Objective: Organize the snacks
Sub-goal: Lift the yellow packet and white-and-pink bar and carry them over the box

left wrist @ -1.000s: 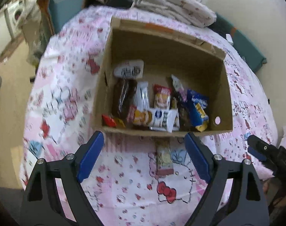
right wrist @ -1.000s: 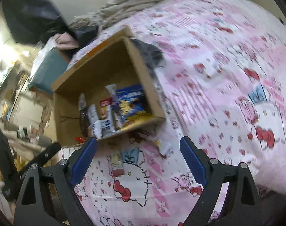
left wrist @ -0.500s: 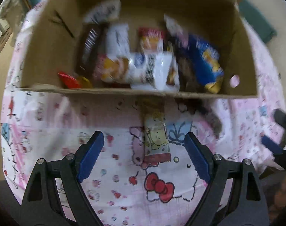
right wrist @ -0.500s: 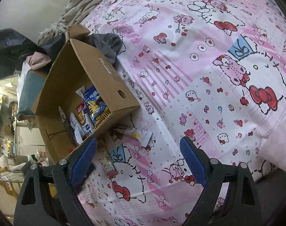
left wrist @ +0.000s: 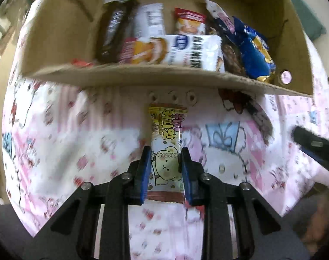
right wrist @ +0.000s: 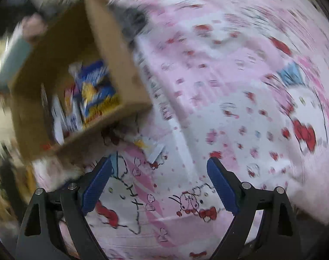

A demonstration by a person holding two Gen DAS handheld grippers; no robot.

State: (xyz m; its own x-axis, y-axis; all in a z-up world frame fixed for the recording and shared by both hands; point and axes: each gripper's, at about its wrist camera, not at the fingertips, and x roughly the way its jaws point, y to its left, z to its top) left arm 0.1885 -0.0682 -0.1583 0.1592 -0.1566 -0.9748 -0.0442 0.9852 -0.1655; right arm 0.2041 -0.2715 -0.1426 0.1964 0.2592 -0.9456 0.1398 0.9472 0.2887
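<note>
Left jaws pinch the loose snack packet on the bedspread, just outside the box

The yellow snack packet point(left wrist: 167, 151) lies flat on the pink bedspread point(left wrist: 56, 143), just in front of the cardboard box's point(left wrist: 142, 79) near wall; the left gripper point(left wrist: 166, 162) has just been closing, pads now narrow against the packet's long edges, likely to lift it in; the right gripper point(right wrist: 159, 182) hangs wide and empty near a second wrapper point(right wrist: 151, 148) by the box's corner.
</note>
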